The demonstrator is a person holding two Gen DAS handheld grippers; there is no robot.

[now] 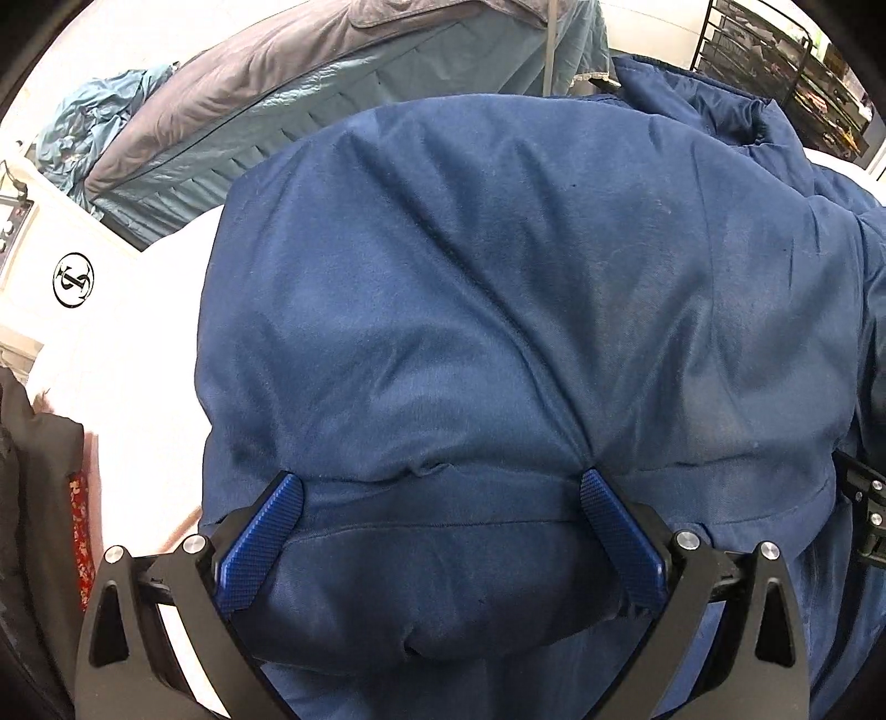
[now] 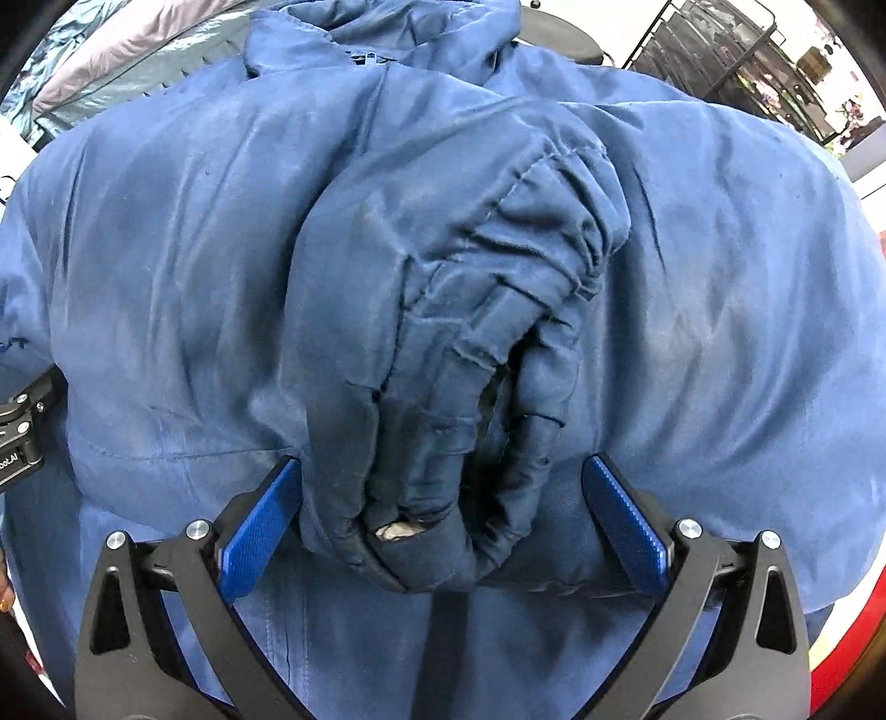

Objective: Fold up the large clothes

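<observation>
A large padded navy jacket [image 1: 498,288] fills both views, lying on a white surface [image 1: 138,387]. In the left wrist view my left gripper [image 1: 440,487] stands open over the jacket's bottom hem, and a puffed fold of the hem bulges between its blue fingers [image 1: 260,543]. In the right wrist view a sleeve with a gathered elastic cuff [image 2: 498,310] lies folded across the jacket body [image 2: 720,277]. My right gripper [image 2: 443,471] is open with the sleeve's end between its spread fingers [image 2: 626,526]. The collar [image 2: 382,50] shows at the top.
A grey and teal quilt [image 1: 288,105] lies heaped beyond the jacket at the back left. A black wire rack [image 1: 786,72] stands at the back right. Dark clothing [image 1: 39,487] hangs at the left edge. Part of the other gripper's black body [image 2: 22,426] shows at left.
</observation>
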